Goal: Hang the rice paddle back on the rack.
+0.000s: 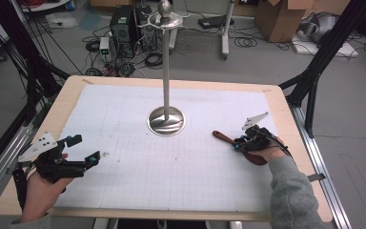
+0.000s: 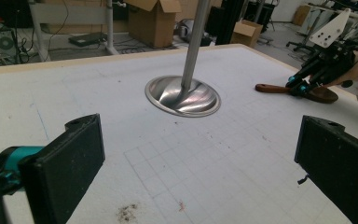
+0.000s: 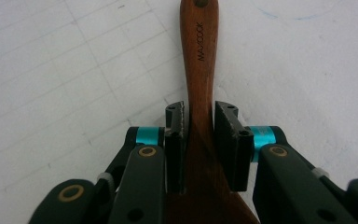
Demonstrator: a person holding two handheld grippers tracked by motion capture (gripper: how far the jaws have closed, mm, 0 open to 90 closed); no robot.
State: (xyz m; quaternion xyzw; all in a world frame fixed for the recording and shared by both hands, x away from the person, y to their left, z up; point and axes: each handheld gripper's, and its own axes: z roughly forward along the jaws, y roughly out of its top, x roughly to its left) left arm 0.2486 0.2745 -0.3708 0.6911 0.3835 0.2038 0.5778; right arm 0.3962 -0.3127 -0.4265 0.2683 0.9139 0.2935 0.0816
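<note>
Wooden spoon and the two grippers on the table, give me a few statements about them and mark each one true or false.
1. The wooden spoon lies between the jaws of the right gripper. True.
2. The left gripper has its jaws shut on the spoon. False: its jaws stand wide apart over the bare white mat, with nothing between them.
3. The metal stand lies tipped over on the mat. False: it stands upright on its round base near the middle of the table.
4. The spoon's handle bears printed lettering. True: it shows in the right gripper view.
5. The spoon hangs from the top of the stand. False: it lies flat on the mat, to the right of the stand's base.
</note>
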